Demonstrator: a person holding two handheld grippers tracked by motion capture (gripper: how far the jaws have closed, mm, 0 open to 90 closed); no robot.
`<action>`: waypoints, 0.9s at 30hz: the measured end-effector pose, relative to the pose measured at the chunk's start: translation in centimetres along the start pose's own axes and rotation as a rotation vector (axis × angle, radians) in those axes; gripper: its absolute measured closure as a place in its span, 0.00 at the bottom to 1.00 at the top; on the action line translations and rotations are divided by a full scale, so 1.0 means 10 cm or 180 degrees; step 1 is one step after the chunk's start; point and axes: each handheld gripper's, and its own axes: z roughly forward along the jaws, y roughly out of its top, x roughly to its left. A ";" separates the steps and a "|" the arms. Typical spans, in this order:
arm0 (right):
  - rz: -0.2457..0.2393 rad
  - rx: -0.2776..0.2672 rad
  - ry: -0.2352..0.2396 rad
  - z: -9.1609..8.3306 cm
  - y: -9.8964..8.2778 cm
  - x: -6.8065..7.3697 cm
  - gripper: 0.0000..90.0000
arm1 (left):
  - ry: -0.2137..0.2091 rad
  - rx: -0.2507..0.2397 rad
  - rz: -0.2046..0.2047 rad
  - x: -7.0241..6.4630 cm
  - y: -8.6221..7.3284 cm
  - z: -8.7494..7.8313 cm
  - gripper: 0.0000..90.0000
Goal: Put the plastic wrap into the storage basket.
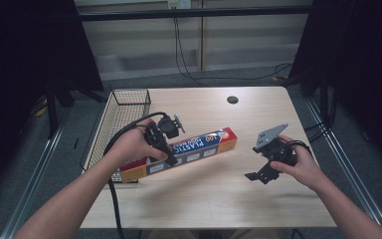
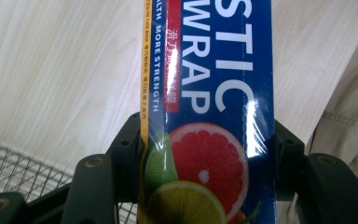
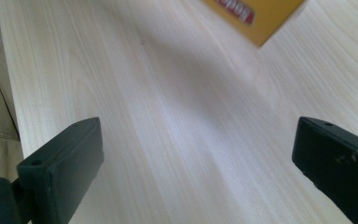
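A long plastic wrap box [image 1: 184, 152], blue and orange with fruit pictures, is held off the wooden table, tilted with its right end higher. My left gripper [image 1: 165, 152] is shut on it near the middle. In the left gripper view the box [image 2: 209, 116] runs up between both black jaws, which press on its sides. My right gripper [image 1: 259, 172] hovers to the right of the box, apart from it, its jaws wide open with nothing between them. In the right gripper view, bare table lies between the jaws [image 3: 196, 168] and a yellow end of the box [image 3: 256, 16] shows at the top.
A wire basket [image 1: 118, 117] stands at the table's left edge, just behind the left hand; its mesh [image 2: 14, 163] shows in the left gripper view. A dark round hole [image 1: 232, 99] sits near the table's far edge. Cables hang behind the table.
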 end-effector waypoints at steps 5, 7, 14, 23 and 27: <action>0.0068 0.0009 0.0022 0.03 -0.01 0.03 0.02 | 0.0051 -0.0014 -0.0108 0.05 -0.08 -0.08 0.48; 0.0072 0.0019 0.0001 0.03 -0.03 0.02 0.02 | 0.0073 -0.0032 -0.0129 0.08 -0.11 -0.12 0.48; 0.0117 0.0027 0.0005 0.08 -0.06 0.05 0.02 | 0.0051 -0.0089 -0.0329 0.17 -0.24 -0.18 0.48; 0.0161 0.0053 -0.0011 0.16 -0.11 0.07 0.02 | 0.0119 -0.0139 -0.0556 0.26 -0.41 -0.26 0.48; 0.0151 0.0029 -0.0034 0.19 -0.12 0.10 0.02 | 0.0140 -0.0148 -0.0634 0.29 -0.47 -0.30 0.49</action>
